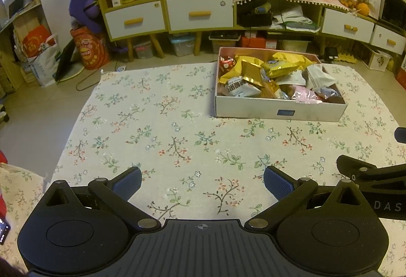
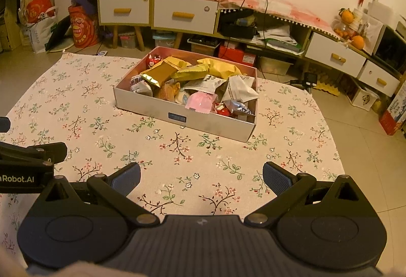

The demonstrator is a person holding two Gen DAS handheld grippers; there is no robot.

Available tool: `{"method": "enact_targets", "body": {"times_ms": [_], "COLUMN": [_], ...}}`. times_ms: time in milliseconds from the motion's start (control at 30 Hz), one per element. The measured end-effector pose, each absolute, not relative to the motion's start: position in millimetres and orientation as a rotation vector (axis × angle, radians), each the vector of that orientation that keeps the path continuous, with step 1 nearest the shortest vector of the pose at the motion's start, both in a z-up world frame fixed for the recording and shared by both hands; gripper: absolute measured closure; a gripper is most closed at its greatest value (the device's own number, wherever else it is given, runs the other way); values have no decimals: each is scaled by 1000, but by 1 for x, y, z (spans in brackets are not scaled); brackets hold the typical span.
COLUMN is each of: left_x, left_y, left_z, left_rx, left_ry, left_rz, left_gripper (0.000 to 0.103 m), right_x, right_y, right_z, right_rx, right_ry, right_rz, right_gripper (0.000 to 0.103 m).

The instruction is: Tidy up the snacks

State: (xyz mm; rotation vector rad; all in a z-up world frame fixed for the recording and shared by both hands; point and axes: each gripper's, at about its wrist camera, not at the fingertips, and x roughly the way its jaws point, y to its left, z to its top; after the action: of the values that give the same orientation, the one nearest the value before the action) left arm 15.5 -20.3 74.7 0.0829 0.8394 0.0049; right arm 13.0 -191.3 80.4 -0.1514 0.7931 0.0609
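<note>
A shallow white box (image 1: 253, 107) (image 2: 203, 122) with a pink inside stands on the flowered cloth (image 1: 165, 124) (image 2: 88, 109), heaped with several snack packets: gold and yellow bags (image 1: 276, 66) (image 2: 162, 71), white wrappers (image 1: 317, 76) (image 2: 241, 89) and a pink packet (image 1: 304, 95) (image 2: 201, 100). My left gripper (image 1: 203, 183) hangs open over bare cloth, well short of the box and to its left. My right gripper (image 2: 201, 179) is open too, low over the cloth in front of the box. Each gripper's arm shows at the other view's edge.
Behind the cloth runs a row of low cabinets with white drawers (image 1: 200, 14) (image 2: 184, 14), storage bins beneath (image 1: 181, 44). Bags and a purple toy (image 1: 85, 9) crowd the back left. Tiled floor (image 2: 368, 150) lies to the right of the cloth.
</note>
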Motion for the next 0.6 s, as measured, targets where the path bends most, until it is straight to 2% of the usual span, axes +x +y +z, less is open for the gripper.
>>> {"method": "enact_targets", "body": {"times_ms": [600], "left_x": [15], "left_y": [-20], "left_z": [72], "left_rx": [85], "left_ry": [856], "left_rz": [5], "left_gripper": [0], "right_x": [13], "right_y": [-191], "right_z": [80], "right_rx": [-154], "right_ry": [796], "right_rz": [60], "right_gripper": [0]}}
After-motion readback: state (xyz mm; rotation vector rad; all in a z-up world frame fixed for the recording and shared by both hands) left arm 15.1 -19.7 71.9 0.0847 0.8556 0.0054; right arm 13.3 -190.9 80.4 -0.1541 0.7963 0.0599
